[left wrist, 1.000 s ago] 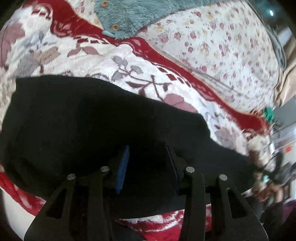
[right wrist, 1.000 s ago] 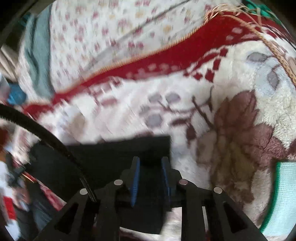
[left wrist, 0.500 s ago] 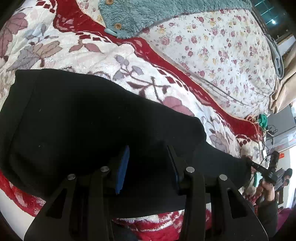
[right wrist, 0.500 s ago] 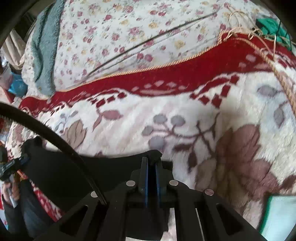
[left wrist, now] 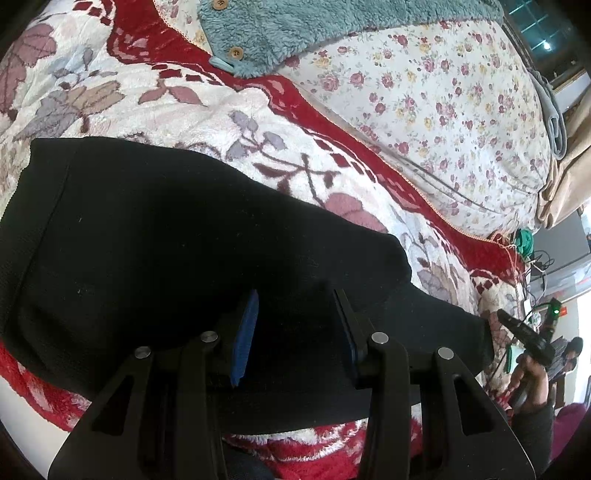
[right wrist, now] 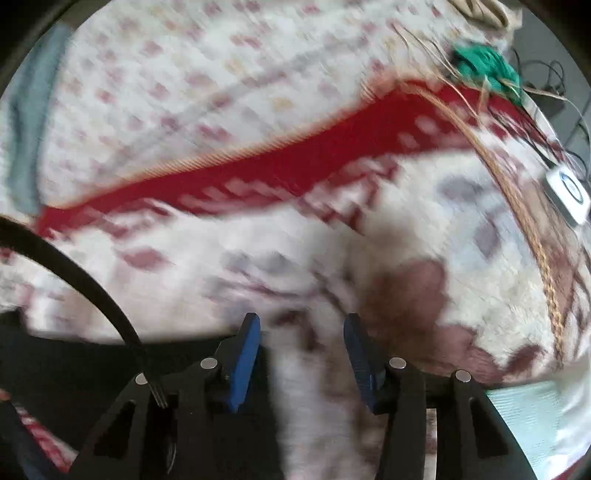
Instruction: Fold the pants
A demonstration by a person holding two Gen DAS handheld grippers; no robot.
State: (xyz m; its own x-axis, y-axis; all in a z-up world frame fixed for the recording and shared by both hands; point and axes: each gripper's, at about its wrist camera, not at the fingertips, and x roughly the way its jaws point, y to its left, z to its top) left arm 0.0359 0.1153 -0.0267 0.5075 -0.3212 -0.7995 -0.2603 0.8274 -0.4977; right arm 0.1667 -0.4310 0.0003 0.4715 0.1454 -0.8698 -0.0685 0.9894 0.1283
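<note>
Black pants (left wrist: 184, 240) lie spread flat on a floral fleece blanket (left wrist: 147, 85). My left gripper (left wrist: 295, 317) sits low over their near part, jaws a hand's width apart, with flat black cloth under the gap and no cloth pinched. At the far right end of the pants, a hand (left wrist: 528, 373) holds the right gripper. In the blurred right wrist view my right gripper (right wrist: 301, 343) has its jaws opening, with only blanket (right wrist: 406, 221) between its blue pads (right wrist: 243, 362). The pants' edge (right wrist: 74, 362) lies just left of and below them.
A teal fleece garment with buttons (left wrist: 295, 29) and a rose-print quilt (left wrist: 424, 92) lie beyond the blanket. A green bundle (right wrist: 484, 66), a white device (right wrist: 569, 194) with cables and a pale teal cloth (right wrist: 524, 417) sit at the right. A black cable (right wrist: 74, 273) crosses the left.
My right gripper closed on the pants' edge, then opened and lifted off it, swinging right over bare blanket. The left gripper and the pants under it have stayed put.
</note>
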